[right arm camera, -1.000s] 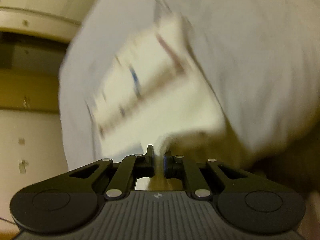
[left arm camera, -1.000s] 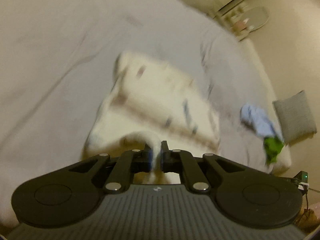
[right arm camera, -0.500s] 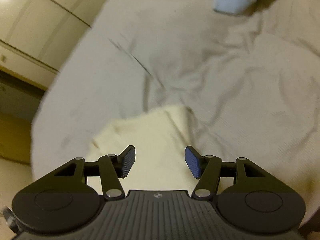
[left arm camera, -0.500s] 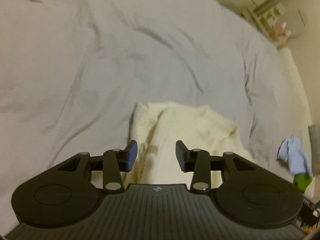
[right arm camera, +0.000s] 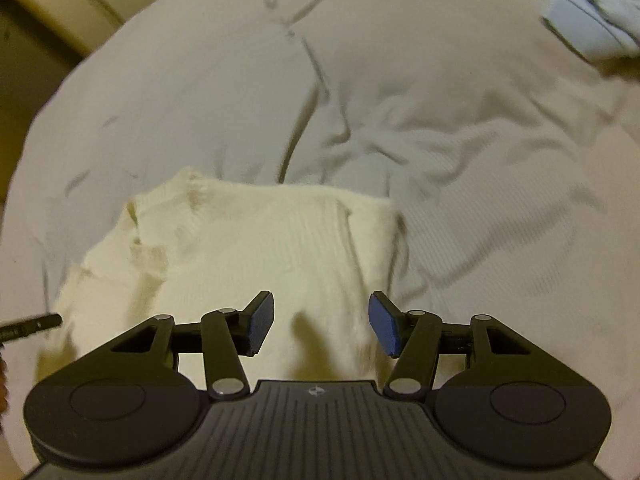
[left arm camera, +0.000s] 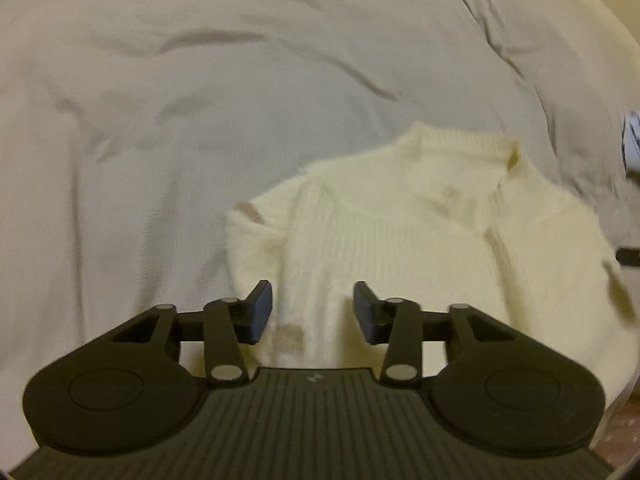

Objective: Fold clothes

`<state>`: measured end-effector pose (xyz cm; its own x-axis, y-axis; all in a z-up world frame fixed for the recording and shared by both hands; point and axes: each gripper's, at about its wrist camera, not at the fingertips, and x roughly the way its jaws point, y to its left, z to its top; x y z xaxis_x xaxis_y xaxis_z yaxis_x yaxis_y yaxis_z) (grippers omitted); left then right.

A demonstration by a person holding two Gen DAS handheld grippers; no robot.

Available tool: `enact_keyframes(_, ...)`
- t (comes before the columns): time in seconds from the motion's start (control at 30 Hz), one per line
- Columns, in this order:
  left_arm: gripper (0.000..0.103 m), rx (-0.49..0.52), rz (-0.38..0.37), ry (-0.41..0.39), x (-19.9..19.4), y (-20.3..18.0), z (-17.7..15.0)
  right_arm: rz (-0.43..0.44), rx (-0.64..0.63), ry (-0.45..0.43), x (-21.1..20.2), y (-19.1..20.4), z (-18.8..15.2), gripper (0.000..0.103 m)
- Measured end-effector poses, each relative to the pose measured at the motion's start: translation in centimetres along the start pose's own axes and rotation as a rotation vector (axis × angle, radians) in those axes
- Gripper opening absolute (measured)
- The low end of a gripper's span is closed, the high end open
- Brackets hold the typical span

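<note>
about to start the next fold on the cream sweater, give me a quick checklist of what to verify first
1. Left gripper free of fabric: ok. Its jaws have just been opening, then eased in slightly, and stand apart above the knit with nothing between them.
2. Right gripper free of fabric: ok. Same there, nothing clamped.
3. Cream sweater resting on the bedsheet: ok, collar away from the grippers.
4. Sweater flat enough to fold: not ok, the shoulder in the right wrist view looks bunched.
5. Sleeves tucked in: cannot tell, the lower part is hidden behind the grippers.
6. Light blue garment away from the sweater: ok.
</note>
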<state>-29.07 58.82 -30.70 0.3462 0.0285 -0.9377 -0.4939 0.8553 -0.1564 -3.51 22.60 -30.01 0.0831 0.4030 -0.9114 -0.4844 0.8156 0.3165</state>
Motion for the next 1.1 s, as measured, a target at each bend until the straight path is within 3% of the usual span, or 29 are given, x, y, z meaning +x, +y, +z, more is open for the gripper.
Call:
enact_keyframes(0.03,0.031,0.012,-0.001,0.012,0.4,-0.2,0.0,-0.001,-0.009,0.018,0.7,0.0,0.1,0.051)
enact_keyframes(0.1,0.013,0.041,0.019,0.008,0.6,-0.6,-0.2,-0.013,-0.030,0.054,2.0,0.1,0.1,0.047)
enact_keyframes(0.13,0.010,0.052,0.030,0.005,0.7,-0.7,-0.3,-0.023,-0.050,0.067,2.4,0.1,-0.1,0.043)
enact_keyframes(0.2,0.008,0.033,0.020,-0.010,0.4,-0.3,-0.5,-0.035,-0.084,0.078,2.7,0.3,-0.5,0.027)
enact_keyframes(0.23,0.007,0.018,0.011,-0.031,0.0,-0.1,-0.5,-0.028,-0.098,0.071,2.5,0.3,-0.6,0.010)
enact_keyframes(0.33,0.007,-0.032,-0.022,-0.138,-2.3,0.6,-0.4,-0.021,-0.172,-0.005,0.4,1.3,-0.7,0.009)
enact_keyframes(0.47,0.007,-0.159,-0.063,-0.306,-5.2,2.7,0.9,0.014,-0.147,-0.198,-4.0,2.2,0.5,0.008)
enact_keyframes(0.57,0.008,-0.234,-0.074,-0.354,-4.8,4.5,2.5,-0.009,-0.101,-0.315,-5.4,2.0,2.4,0.008)
enact_keyframes(0.67,0.008,-0.225,-0.053,-0.280,-1.2,4.8,3.8,-0.027,-0.054,-0.272,-2.9,1.1,4.0,0.008)
enact_keyframes(0.83,0.017,-0.177,0.049,-0.143,4.1,4.4,4.8,-0.129,-0.019,-0.094,3.9,-0.2,4.4,0.010)
enact_keyframes(0.9,0.031,-0.192,0.088,-0.170,3.5,4.8,4.6,-0.148,0.024,-0.063,4.7,-0.7,4.2,0.012)
enact_keyframes(0.97,0.028,-0.213,0.166,-0.228,1.8,5.1,4.2,-0.148,0.061,-0.087,3.8,-0.9,3.7,0.036)
enact_keyframes(1.0,0.026,-0.216,0.211,-0.250,0.6,5.2,3.9,-0.172,0.065,-0.102,3.1,-0.9,3.4,0.042)
enact_keyframes(1.03,0.026,-0.205,0.218,-0.264,-0.5,5.2,3.5,-0.205,0.059,-0.115,2.2,-0.7,2.9,0.047)
enact_keyframes(1.1,0.015,-0.169,0.174,-0.295,-2.8,4.5,2.2,-0.233,0.046,-0.147,0.4,-0.1,1.9,0.045)
